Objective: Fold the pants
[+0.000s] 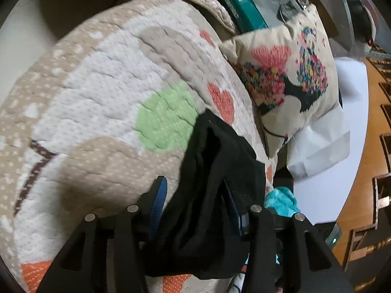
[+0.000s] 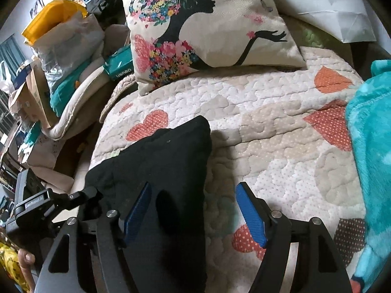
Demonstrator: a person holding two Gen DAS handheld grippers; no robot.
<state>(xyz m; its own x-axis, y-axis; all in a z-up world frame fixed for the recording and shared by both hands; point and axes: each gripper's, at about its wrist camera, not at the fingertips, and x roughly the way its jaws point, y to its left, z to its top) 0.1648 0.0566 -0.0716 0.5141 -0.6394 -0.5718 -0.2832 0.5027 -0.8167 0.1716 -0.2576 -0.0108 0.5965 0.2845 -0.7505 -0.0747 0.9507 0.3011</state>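
The black pants [image 2: 161, 171] lie in a folded bundle on the quilted bedspread [image 2: 281, 146]. In the left wrist view a bunch of the black pants [image 1: 210, 183] sits between the two blue-padded fingers of my left gripper [image 1: 195, 195], lifted off the quilt [image 1: 97, 97]; the jaws stand fairly wide with cloth filling the gap. My right gripper [image 2: 195, 200] is open and empty, just above the quilt, its left finger [image 2: 136, 210] over the pants' right edge. The left gripper's body [image 2: 48, 205] shows at the left of the right wrist view.
A floral silhouette pillow [image 2: 207, 29] lies at the head of the bed, also in the left wrist view [image 1: 288, 78]. A teal fleece blanket [image 2: 371, 158] lies at the right. White paper bag [image 2: 330, 7] behind. Boxes and bags [image 2: 61, 61] pile up left of the bed.
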